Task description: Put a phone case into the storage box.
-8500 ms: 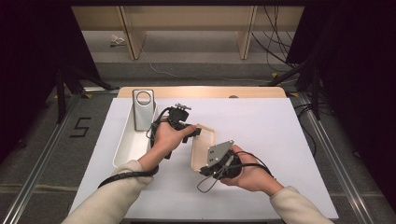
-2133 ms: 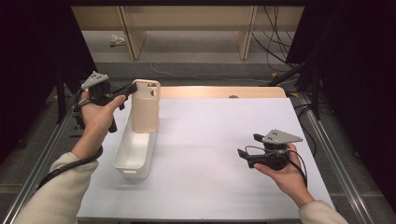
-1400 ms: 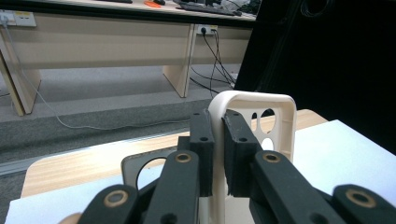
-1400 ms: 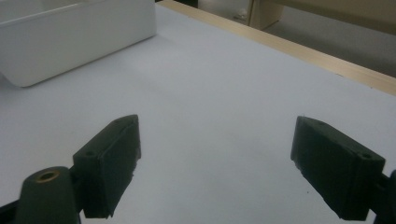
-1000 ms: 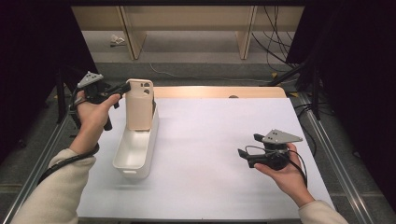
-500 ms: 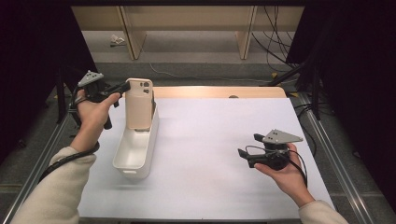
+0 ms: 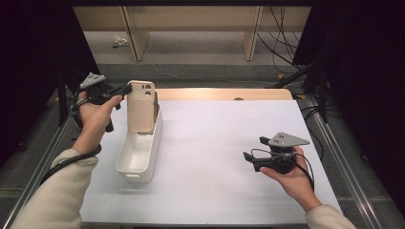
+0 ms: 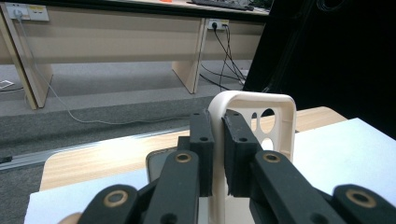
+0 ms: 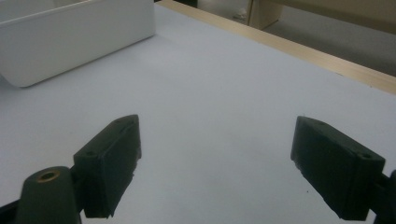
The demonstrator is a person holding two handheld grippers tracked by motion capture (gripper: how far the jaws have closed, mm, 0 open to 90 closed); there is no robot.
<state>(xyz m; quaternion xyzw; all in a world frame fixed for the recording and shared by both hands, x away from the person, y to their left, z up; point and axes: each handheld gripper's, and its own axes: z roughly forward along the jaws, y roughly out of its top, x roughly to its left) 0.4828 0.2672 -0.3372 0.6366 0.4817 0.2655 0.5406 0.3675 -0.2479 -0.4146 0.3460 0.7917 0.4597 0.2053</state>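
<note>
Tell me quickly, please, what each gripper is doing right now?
Left gripper: shut on the phone case edge.
Right gripper: open, holding nothing.

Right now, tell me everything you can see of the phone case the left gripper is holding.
The phone case is beige, looks like soft plastic, with rounded corners and round camera cutouts near its top. It stands upright at the far end of the white bin, its lower end inside it. The left gripper has its fingers shut on the case's upper edge.

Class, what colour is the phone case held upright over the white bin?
Pale beige phone case, clearest in the high view.
</note>
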